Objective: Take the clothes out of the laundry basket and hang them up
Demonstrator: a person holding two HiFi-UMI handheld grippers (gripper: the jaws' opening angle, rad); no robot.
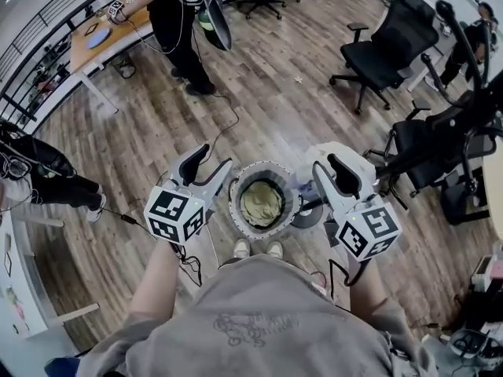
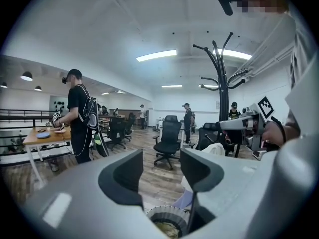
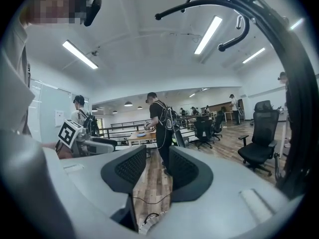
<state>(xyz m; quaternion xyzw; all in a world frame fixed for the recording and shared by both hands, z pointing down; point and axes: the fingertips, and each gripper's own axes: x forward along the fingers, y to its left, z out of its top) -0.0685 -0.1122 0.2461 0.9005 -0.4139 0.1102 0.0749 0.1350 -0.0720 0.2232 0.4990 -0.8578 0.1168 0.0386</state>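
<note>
The left gripper (image 1: 211, 163) hangs at nine o'clock of the laundry basket (image 1: 236, 210), jaws apart and nothing between them. Its cube shows a black-and-white square marker (image 1: 169, 210). The right gripper (image 1: 330, 171), at three o'clock of the basket, bears a like marker; its jaws stand apart by a narrower gap, also empty. An olive garment (image 1: 262, 203) lies bunched inside the basket. A black coat stand (image 1: 464, 45) rises at two o'clock.

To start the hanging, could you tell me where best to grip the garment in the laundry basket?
Pinch the bunched top of the olive garment, coming straight down: the laundry basket wall rings it, leaving only the top open.
</note>
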